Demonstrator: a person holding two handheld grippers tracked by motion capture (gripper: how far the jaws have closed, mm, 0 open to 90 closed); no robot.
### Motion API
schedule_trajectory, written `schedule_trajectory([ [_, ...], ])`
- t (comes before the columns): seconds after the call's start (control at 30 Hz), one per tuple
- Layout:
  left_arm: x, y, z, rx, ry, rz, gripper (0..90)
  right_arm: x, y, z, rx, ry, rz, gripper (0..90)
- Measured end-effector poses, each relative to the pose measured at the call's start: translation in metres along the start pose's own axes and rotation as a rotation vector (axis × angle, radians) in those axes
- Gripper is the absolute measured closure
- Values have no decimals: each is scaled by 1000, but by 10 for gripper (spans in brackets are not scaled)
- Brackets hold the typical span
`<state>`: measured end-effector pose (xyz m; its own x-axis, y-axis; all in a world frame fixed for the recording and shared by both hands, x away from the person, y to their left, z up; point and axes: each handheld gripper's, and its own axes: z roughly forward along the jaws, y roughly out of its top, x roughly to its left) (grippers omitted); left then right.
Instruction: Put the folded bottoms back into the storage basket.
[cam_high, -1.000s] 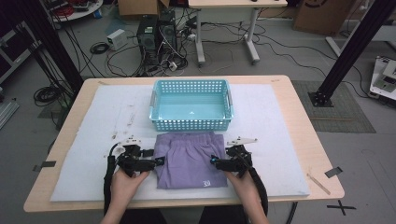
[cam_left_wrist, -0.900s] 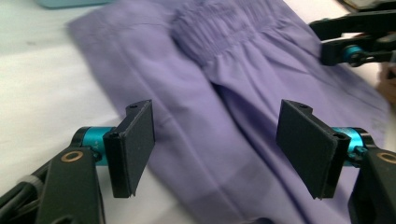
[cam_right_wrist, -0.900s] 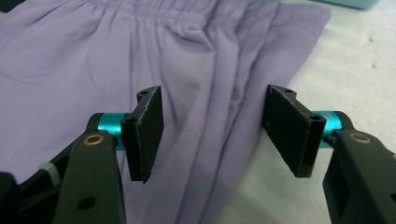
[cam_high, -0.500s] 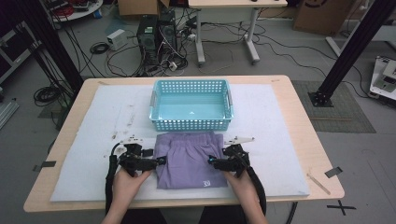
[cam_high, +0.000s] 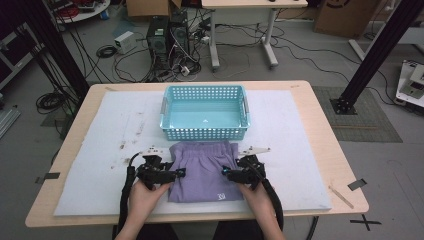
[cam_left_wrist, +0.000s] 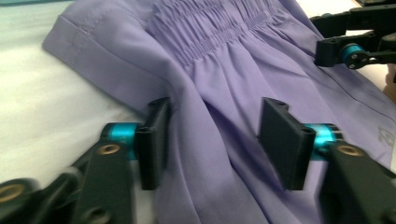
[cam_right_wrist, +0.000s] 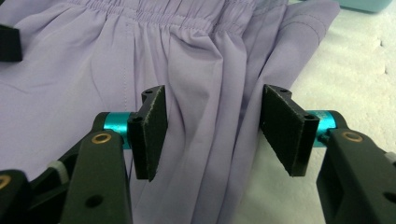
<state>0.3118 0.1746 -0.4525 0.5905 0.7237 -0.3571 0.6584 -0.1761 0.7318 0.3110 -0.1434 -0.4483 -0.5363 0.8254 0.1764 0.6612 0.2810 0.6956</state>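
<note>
The purple shorts (cam_high: 202, 170) lie folded on the white mat (cam_high: 300, 150), just before the empty teal basket (cam_high: 205, 112). The left gripper (cam_high: 177, 173) and right gripper (cam_high: 226, 173) have just been closing, jaws apart astride bunched side edges, not yet pinching. Lifting into the basket remains, I'd say.

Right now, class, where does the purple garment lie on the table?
In the high view the purple garment lies flat at the near edge, just before the blue basket.
</note>
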Motion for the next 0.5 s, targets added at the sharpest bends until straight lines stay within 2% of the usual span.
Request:
schedule_trajectory([
  [0.07,1,0,0,2,7,-2,528,0,0,0,-1,2,-16,477],
  [0.1,2,0,-1,1,0,-9,541,-1,0,-1,-4,9,-4,478],
  [0.13,3,0,-1,-2,-14,-24,502,-3,-1,-1,-15,-11,13,435],
  [0.17,2,0,-1,-1,-17,-26,502,-3,-1,-1,-15,-11,13,435],
  [0.23,-2,1,1,5,5,0,463,-3,-1,-1,-14,-19,21,431],
  [0.3,-4,1,2,6,13,4,436,0,1,0,0,-27,8,430],
  [0.37,-7,2,4,5,27,20,440,2,2,1,8,-45,-6,469],
  [0.43,-8,1,5,2,46,34,493,3,1,2,2,-59,-15,514],
  [0.5,-8,1,5,1,51,38,562,3,0,1,-4,-83,-27,603],
])
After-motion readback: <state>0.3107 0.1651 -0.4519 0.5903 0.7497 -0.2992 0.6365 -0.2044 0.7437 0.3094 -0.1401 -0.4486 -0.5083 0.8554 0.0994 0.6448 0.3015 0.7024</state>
